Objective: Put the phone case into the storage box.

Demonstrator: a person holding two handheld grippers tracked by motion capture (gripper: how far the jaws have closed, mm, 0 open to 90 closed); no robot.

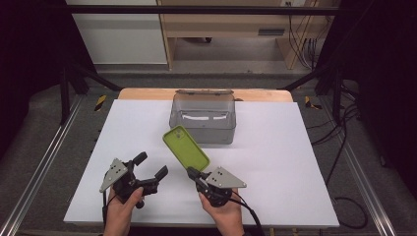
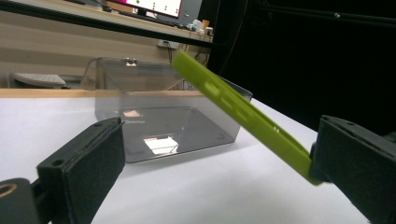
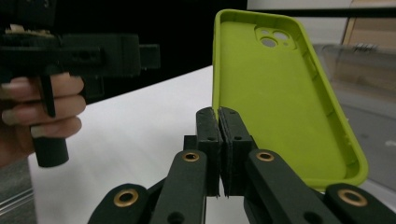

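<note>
**Green case held up, box waiting behind**

White desk (image 1: 275, 162) under a dark frame, wooden furniture beyond. Nearest, the left gripper (image 1: 147, 170) hovers with fingers (image 2: 84, 163) spread wide, grasping nothing. Just beside it, the right gripper (image 1: 193, 173) has its fingers (image 3: 208, 140) clenched on the lower edge of the green phone case (image 1: 186, 147), lifted off the desk and tilted toward the clear box (image 1: 203, 129) farther back. Likely the case goes into that open box: keep the pinch firm, carry it above the near wall, then lower before releasing.
</note>
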